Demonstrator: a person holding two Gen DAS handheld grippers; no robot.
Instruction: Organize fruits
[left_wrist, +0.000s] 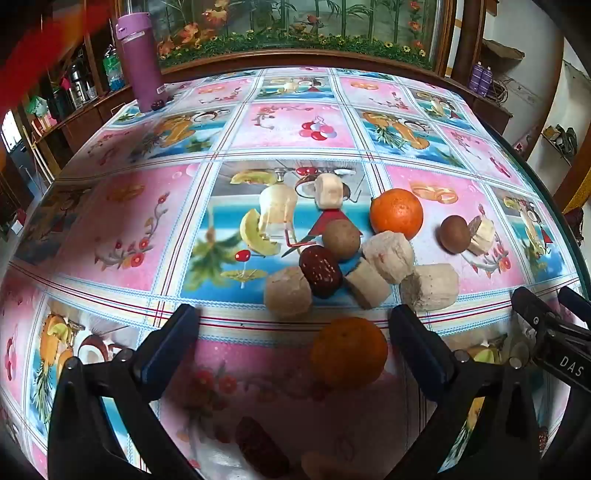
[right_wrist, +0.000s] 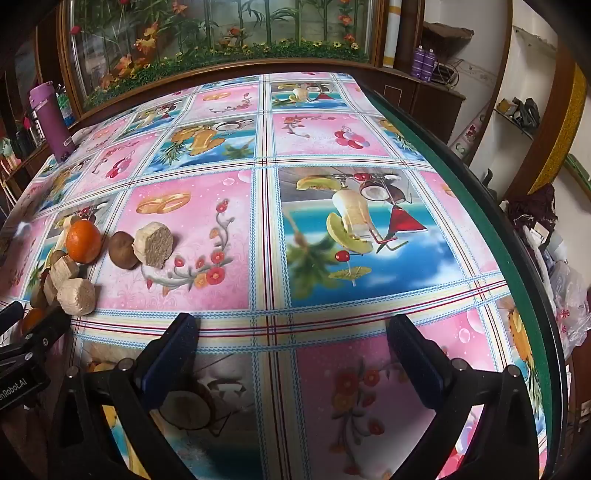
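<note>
Between the spread jaws of the left gripper (left_wrist: 293, 325) sits a round orange tangerine (left_wrist: 349, 352), ungripped; centre it before closing. Right gripper (right_wrist: 293, 326) open, empty.

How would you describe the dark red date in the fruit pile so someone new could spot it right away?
On the patterned tablecloth, find the fruit cluster ahead of the left gripper. The red date lies in its near part, between a pale banana chunk and a round brown fruit. It alone is glossy, wrinkled and dark red.
</note>
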